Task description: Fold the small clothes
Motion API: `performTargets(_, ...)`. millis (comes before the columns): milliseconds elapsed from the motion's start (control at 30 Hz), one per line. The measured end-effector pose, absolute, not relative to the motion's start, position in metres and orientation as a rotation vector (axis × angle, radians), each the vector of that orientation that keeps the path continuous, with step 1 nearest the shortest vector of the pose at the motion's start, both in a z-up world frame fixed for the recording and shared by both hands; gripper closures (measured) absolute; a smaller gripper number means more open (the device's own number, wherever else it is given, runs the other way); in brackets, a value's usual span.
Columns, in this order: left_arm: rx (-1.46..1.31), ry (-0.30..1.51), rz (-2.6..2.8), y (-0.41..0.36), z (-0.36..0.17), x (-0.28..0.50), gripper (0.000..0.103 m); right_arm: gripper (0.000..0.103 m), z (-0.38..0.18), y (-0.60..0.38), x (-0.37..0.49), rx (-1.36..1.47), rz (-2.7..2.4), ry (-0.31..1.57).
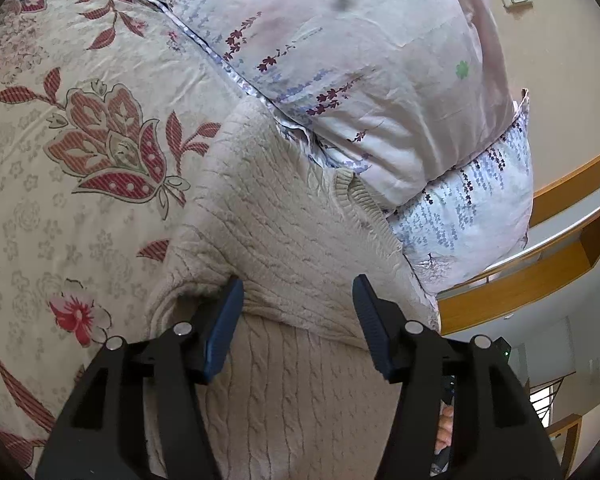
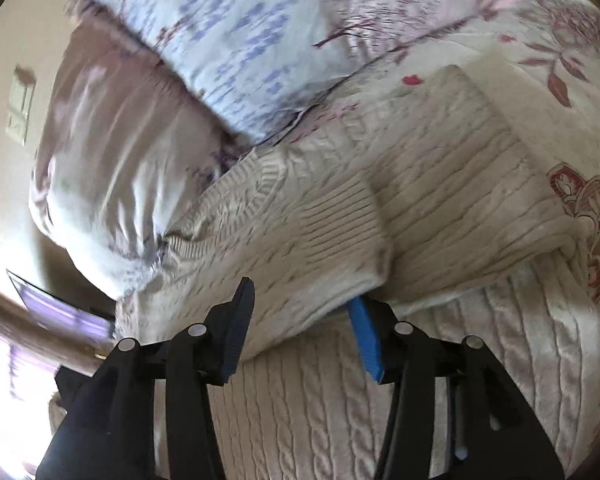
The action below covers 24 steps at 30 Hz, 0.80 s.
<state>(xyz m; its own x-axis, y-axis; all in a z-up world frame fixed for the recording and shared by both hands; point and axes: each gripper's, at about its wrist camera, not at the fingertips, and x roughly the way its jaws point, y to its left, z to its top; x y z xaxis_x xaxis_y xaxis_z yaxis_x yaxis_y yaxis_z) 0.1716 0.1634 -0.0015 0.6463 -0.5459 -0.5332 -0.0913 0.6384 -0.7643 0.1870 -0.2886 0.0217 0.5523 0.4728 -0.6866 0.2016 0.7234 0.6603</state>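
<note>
Left gripper (image 1: 298,288) spread wide over cream sweater (image 1: 284,216) | right gripper (image 2: 302,292) spread wide, straddling its folded sleeve (image 2: 300,240)

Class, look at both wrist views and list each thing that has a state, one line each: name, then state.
Cream cable-knit sweater: partly folded, one layer lying over another, on the bed.
Left tongs: open, at the fold edge.
Right tongs: open, one finger tucked under the folded layer.
Floral duvet: bunched up against the sweater.
Floral bedsheet: spread out, lightly wrinkled.
</note>
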Motion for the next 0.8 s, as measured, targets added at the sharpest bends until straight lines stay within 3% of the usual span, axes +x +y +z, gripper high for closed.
performTargets(67,-0.855,0.849,-0.298,0.163,-0.001,0.172,0.046,0.066,0.018,-0.294,0.192,0.786,0.156,0.993)
performTargets(167,-0.854,0.850,-0.299,0.163,-0.001,0.173,0.045,0.094,0.012,-0.298,0.202,0.752,0.113,1.016)
performTargets(400,-0.836,0.850,-0.299,0.159,-0.001,0.174,0.043,0.095,0.065,-0.280,0.188,0.524,0.139,0.752)
performTargets(533,-0.805,0.859,-0.299,0.156,0.002,0.176,0.042,0.094,0.024,-0.286,0.206,0.499,0.019,0.964)
performTargets(633,-0.791,0.877,-0.308,0.155,0.004,0.173,0.042,0.084,0.022,-0.291,0.202,0.512,0.019,0.983)
performTargets(700,-0.771,0.895,-0.321,0.155,0.007,0.168,0.042,0.059,0.030,-0.294,0.196,0.511,0.033,0.983)
performTargets(800,-0.725,0.899,-0.336,0.158,0.012,0.153,0.042,0.049,0.046,-0.303,0.176,0.522,0.101,0.952)
